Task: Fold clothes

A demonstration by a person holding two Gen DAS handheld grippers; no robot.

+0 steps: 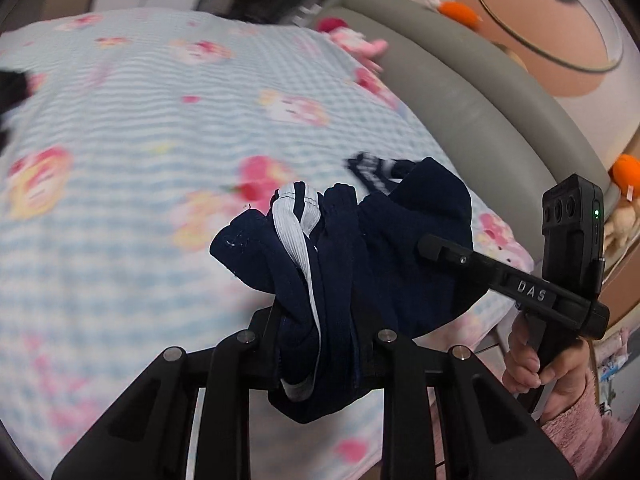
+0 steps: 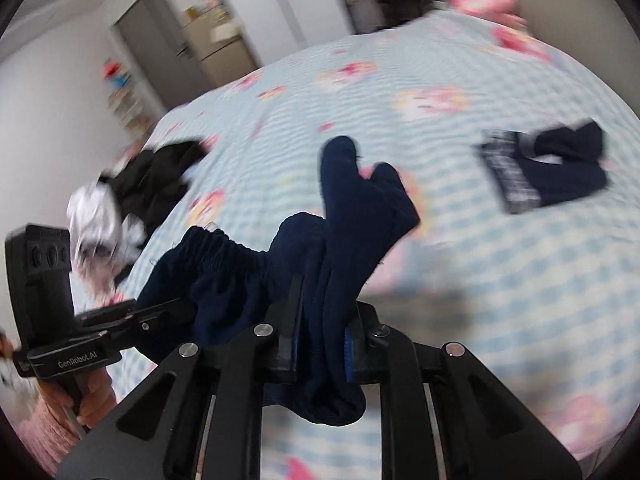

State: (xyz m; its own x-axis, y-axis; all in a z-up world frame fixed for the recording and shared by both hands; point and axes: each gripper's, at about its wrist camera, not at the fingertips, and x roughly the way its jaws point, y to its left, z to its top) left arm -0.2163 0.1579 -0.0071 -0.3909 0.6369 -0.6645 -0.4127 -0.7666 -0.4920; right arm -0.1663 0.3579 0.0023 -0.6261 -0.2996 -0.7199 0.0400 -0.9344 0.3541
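A navy garment [image 1: 404, 248] with a white side stripe and an elastic waistband hangs bunched between both grippers, above the bed. In the left wrist view my left gripper [image 1: 320, 332] is shut on one bunched end of it. One of my right gripper's fingers [image 1: 440, 250] reaches into the cloth from the right. In the right wrist view my right gripper [image 2: 326, 332] is shut on the navy garment [image 2: 352, 216]. Loose cloth sticks up past the fingers. The left gripper's body [image 2: 100, 320] shows at the left edge, against the waistband.
The bed sheet [image 2: 460, 260] is light blue check with pink prints. A folded navy garment [image 2: 548, 168] lies on it at the right, and a black and white clothes pile [image 2: 132, 192] lies at the left. A grey padded headboard [image 1: 480, 100] borders the bed.
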